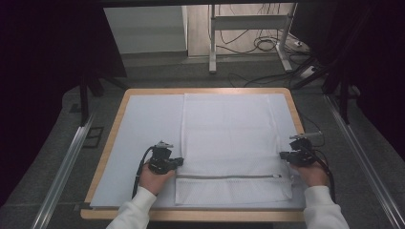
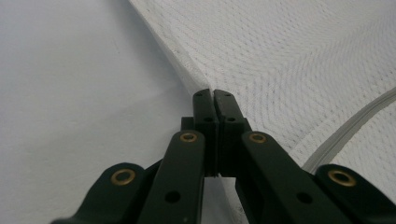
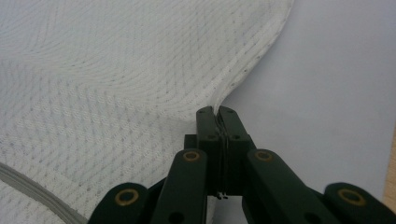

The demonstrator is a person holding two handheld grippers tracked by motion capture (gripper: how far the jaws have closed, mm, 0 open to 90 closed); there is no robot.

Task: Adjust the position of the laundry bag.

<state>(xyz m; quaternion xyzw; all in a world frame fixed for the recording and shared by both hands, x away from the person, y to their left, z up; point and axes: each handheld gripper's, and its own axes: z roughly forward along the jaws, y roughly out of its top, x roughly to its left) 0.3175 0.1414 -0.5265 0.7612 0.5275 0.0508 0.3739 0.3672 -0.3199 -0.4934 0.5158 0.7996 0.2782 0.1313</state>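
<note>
Clearly soft and light, the white mesh bag (image 1: 231, 143) should drape and sag when lifted, so its stitched side hems are the sensible places to hold. It lies flat on the pale mat (image 1: 143, 138) covering the counter (image 1: 114, 124), a grey zipper (image 1: 229, 176) running across near the person's edge. The left gripper (image 1: 177, 161) is closed on the bag's left hem, and the right gripper (image 1: 284, 155) is closed on the right hem.

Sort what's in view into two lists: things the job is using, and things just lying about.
In use:
- white mesh laundry bag, zip near the person
- left gripper, shut on its left edge
- right gripper, shut on its right edge

Lying about:
- pale mat on the table
- cables on the floor
</note>
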